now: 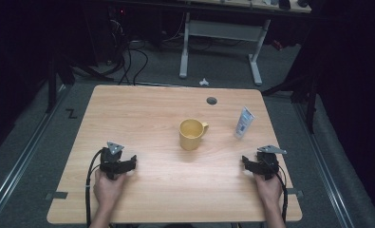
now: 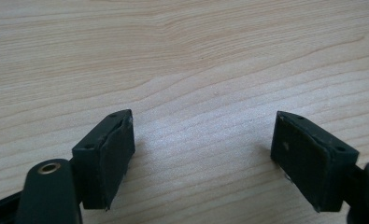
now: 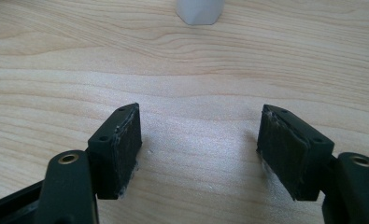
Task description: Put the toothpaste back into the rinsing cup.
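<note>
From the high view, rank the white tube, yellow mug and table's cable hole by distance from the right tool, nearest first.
Measured from the right tool:
1. White tube, standing just ahead of it near the table's right edge.
2. Yellow mug, at the table's centre, handle toward the tube.
3. Cable hole, near the far edge.

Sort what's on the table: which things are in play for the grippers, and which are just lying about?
In play:
yellow mug, upright mid-table
white tube, standing ahead of the right gripper

Lying about:
small white object on the floor beyond the table
cables on the floor
</note>
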